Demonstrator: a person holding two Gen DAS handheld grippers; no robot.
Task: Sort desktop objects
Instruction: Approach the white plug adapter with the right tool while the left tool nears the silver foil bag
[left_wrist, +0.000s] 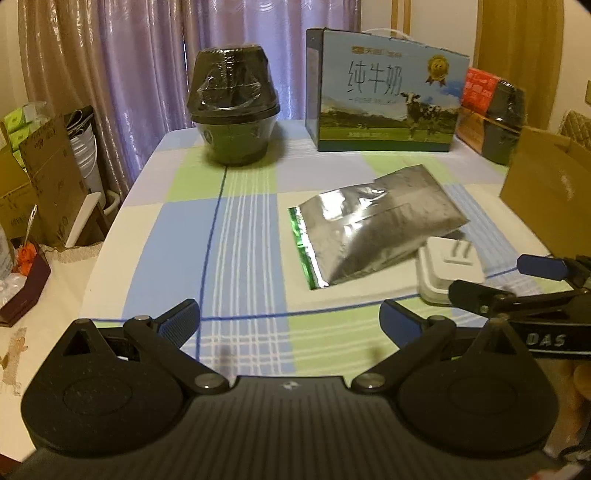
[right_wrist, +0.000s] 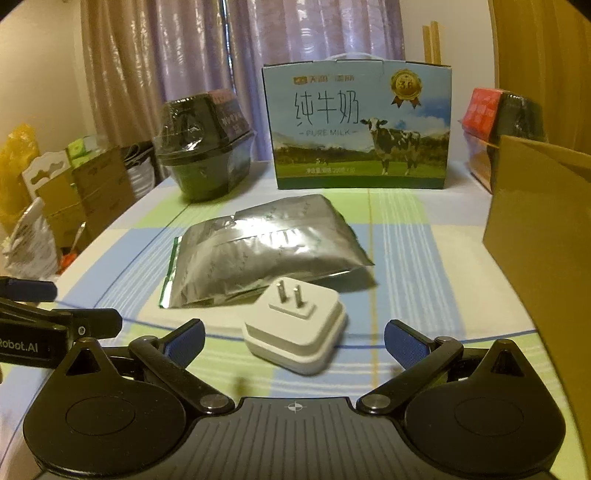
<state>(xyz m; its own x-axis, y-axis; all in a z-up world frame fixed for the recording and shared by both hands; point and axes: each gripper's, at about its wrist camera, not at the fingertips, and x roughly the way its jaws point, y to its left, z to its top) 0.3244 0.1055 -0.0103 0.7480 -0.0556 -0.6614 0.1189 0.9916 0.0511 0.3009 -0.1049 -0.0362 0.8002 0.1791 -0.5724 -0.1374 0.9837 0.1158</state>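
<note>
Right now my right gripper hangs spread wide, holding nothing, with the white plug adapter on the counter just ahead between its fingers, prongs up, probably touching the foil pouch. My left gripper, released too, sits farther off.

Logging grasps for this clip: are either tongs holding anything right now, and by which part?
Nothing is held. The left tongs and right tongs are both open; the white plug lies on the table between the right fingers, untouched.
</note>
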